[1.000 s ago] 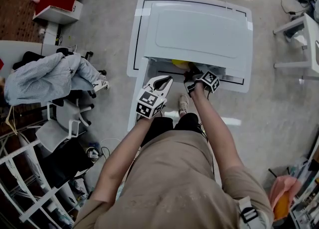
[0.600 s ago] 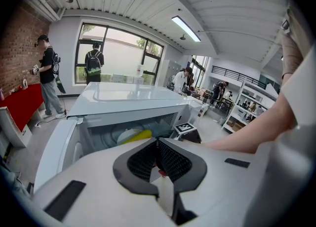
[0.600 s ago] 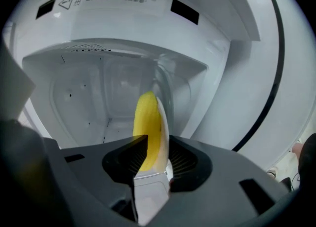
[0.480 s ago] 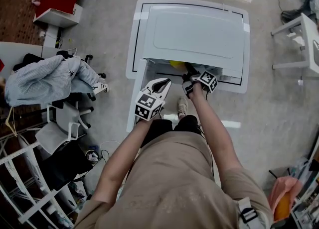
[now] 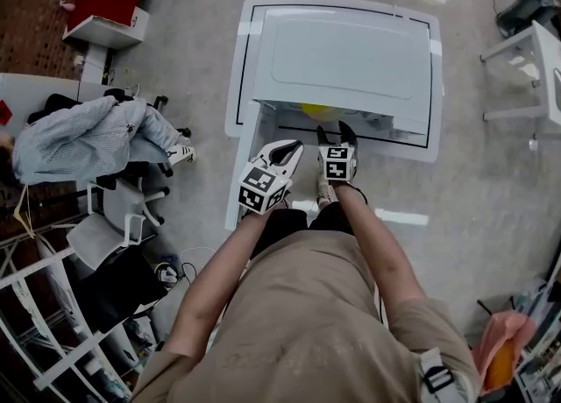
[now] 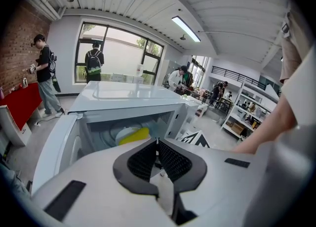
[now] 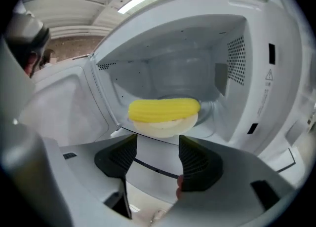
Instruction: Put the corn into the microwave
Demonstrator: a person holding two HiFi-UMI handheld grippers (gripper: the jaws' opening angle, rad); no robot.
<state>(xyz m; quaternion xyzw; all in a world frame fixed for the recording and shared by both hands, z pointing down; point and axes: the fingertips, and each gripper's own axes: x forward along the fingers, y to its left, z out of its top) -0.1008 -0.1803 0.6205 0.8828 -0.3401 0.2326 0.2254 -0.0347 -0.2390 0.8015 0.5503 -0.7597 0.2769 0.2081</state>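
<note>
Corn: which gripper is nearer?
Right. The right gripper sits just outside the microwave mouth facing the corn, jaws just opened, empty. The left gripper hangs back by the open door, shut.

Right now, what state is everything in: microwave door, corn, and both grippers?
microwave door: swung open.
corn: lying on the white plate inside the microwave.
left gripper: jaws shut, empty.
right gripper: jaws open, just been opening, nothing between them.

Beige short-sleeved shirt [image 5: 307, 322] is worn; left gripper [image 5: 289, 152] and right gripper [image 5: 335, 134] are white-shelled (black ribbed pads [image 7: 197, 164], square-marker cubes [image 5: 263, 187]).
</note>
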